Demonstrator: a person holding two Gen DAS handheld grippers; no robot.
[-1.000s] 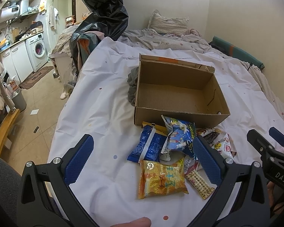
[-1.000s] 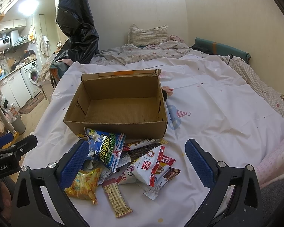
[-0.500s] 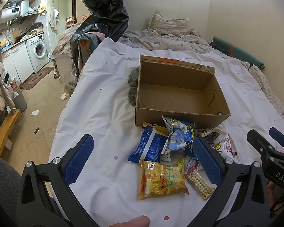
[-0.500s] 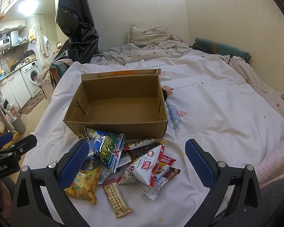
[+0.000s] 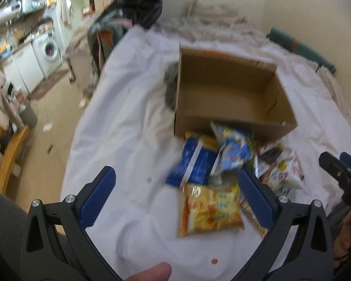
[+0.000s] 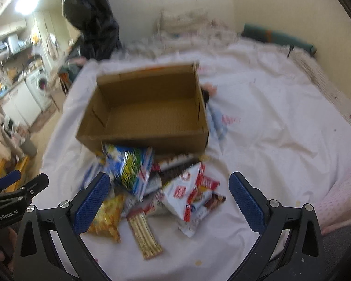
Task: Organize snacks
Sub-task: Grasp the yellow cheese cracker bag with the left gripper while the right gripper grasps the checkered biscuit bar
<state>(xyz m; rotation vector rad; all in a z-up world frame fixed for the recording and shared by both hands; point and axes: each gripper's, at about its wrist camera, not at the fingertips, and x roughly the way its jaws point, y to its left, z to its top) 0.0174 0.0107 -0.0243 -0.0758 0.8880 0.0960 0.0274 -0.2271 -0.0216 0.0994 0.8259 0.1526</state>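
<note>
Snack pile (image 6: pixel 156 187): a loose heap of packets on the white bed sheet, just in front of the cardboard box's near wall — several overlap one another.
Yellow packet (image 5: pixel 210 209): lies flat at the near edge of the heap, between the left tongs' fingers as that camera sees it; not touched.
Dark blue packet (image 5: pixel 195 164): behind the yellow one, its far end close against the box.
Light blue packet (image 6: pixel 131 171): propped up, leaning on the box's front wall.
White and red packet (image 6: pixel 187 194): on the right side of the heap, on top of smaller wrappers.
Long bar (image 6: pixel 144 235): striped wrapper, nearest the right tongs, flat on the sheet.
Cardboard box (image 6: pixel 147 107): open at the top, upright, nothing visible inside.
Left tongs (image 5: pixel 175 197): spread wide, holding nothing, above the sheet short of the heap.
Right tongs (image 6: pixel 169 199): spread wide, holding nothing, facing the heap and box.
Bed sheet (image 6: pixel 269 121): white, creased, small coloured prints.
Surroundings: pillow (image 6: pixel 182 21) at the bed's head; black bag (image 6: pixel 91 16) hanging at the left; washing machine (image 5: pixel 49 49) in the kitchen area beyond — both views blurred.
</note>
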